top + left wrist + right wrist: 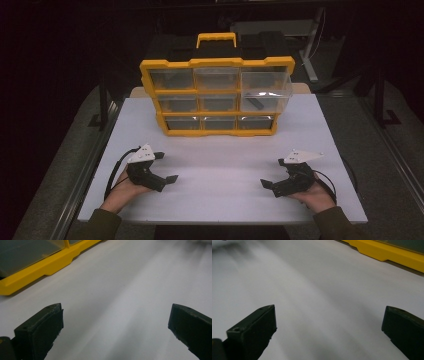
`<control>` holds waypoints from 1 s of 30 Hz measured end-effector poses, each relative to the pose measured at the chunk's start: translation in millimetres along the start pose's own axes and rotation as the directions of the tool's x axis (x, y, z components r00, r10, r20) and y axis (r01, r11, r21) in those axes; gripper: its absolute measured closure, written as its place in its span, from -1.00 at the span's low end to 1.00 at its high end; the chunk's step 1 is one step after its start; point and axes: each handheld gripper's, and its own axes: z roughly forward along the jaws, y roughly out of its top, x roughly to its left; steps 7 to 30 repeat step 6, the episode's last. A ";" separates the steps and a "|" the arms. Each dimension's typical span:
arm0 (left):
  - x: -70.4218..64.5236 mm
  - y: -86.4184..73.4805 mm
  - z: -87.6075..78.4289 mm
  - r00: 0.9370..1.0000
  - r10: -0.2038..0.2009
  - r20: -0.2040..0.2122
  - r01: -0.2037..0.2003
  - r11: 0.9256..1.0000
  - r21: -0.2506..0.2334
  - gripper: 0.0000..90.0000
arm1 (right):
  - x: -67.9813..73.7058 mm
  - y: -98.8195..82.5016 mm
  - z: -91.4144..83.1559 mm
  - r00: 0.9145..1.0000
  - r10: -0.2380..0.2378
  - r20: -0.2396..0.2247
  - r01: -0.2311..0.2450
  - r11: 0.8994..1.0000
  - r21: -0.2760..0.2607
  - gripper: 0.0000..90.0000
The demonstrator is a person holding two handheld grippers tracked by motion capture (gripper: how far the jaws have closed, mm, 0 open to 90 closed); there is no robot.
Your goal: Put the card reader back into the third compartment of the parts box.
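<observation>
A yellow organizer case (218, 96) with clear drawers stands upright at the back of the white table (220, 187). Its top right drawer (265, 90) is pulled out and holds a small dark object (256, 103). My left gripper (166, 167) rests low over the table at the front left, open, nothing between its jaws. My right gripper (272, 173) rests at the front right, also open and empty. In the left gripper view the case's yellow base (37, 270) lies at the upper left, beyond the gripper (116, 320). In the right gripper view the base (392, 255) crosses the upper right, beyond the gripper (329, 320).
The case has a yellow carry handle (216, 39) on top. Bare white table stretches between the two grippers and the case. The table's edges drop to a dark floor on both sides. A desk leg (310, 60) stands behind at the right.
</observation>
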 end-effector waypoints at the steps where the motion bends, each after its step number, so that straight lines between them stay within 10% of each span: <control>1: -0.3 -0.2 0.5 1.000 -0.002 0.001 0.002 1.000 0.001 -1.00 | 0.0 -0.1 0.0 1.000 0.000 0.000 0.000 1.000 0.000 -1.00; 30: -1.0 -0.7 2.2 1.000 -0.002 0.003 0.002 1.000 0.011 -1.00 | 0.3 -0.6 0.1 1.000 0.000 0.000 0.000 1.000 -0.001 -1.00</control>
